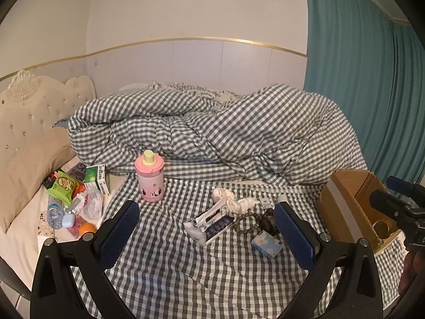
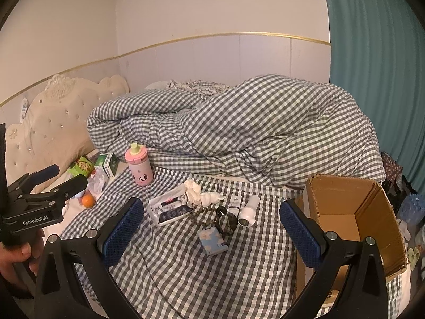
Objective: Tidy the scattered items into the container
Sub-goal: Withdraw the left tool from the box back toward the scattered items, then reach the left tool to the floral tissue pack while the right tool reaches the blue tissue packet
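On the checked sheet lie a black-and-white wipes packet, a crumpled white cloth, a bead bracelet, dark sunglasses, a small blue tissue pack and a white cylinder. A pink bottle stands upright behind them. The open cardboard box sits at the right. My left gripper and right gripper both hover open above the sheet, holding nothing.
Near the pillow at the left lies a heap with a green snack bag, a green-white carton, a water bottle and an orange. A bunched checked duvet fills the back. A teal curtain hangs at the right.
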A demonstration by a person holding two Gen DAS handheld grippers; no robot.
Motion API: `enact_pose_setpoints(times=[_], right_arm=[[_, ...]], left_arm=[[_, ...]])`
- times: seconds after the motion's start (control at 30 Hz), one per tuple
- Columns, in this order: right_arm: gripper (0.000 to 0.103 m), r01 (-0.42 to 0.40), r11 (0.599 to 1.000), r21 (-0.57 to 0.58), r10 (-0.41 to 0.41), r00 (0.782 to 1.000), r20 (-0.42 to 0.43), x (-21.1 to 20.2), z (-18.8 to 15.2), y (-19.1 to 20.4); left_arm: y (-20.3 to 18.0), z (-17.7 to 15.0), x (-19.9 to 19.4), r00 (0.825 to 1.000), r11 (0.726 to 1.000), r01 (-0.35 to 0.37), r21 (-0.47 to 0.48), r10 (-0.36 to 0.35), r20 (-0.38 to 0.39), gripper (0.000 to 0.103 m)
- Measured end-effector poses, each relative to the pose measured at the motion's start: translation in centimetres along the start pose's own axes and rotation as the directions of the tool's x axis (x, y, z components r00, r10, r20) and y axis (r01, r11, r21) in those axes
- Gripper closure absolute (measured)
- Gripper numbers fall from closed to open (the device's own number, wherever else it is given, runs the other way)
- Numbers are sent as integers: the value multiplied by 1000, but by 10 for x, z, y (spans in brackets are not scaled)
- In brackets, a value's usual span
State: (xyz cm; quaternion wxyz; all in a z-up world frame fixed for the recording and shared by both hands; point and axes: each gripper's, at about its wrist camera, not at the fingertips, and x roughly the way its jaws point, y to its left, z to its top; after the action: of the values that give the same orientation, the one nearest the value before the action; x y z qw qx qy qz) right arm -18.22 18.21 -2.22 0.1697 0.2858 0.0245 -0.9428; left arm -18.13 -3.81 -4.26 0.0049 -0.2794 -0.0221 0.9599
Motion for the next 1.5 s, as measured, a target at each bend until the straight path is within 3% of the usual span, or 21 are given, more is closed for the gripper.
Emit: enact_pose_setpoints(times=[0.6,1.5], right_arm=[[0,-9,1000,8,10,993,-120,65,-19,-3],[0,-20,998,61,38,949,-314,174,-70,-22]], left_arm=[[4,-18,64,991,1000,10,21,-8,-130,0],[13,-59,181,951,999,6,39,7,-310,0]])
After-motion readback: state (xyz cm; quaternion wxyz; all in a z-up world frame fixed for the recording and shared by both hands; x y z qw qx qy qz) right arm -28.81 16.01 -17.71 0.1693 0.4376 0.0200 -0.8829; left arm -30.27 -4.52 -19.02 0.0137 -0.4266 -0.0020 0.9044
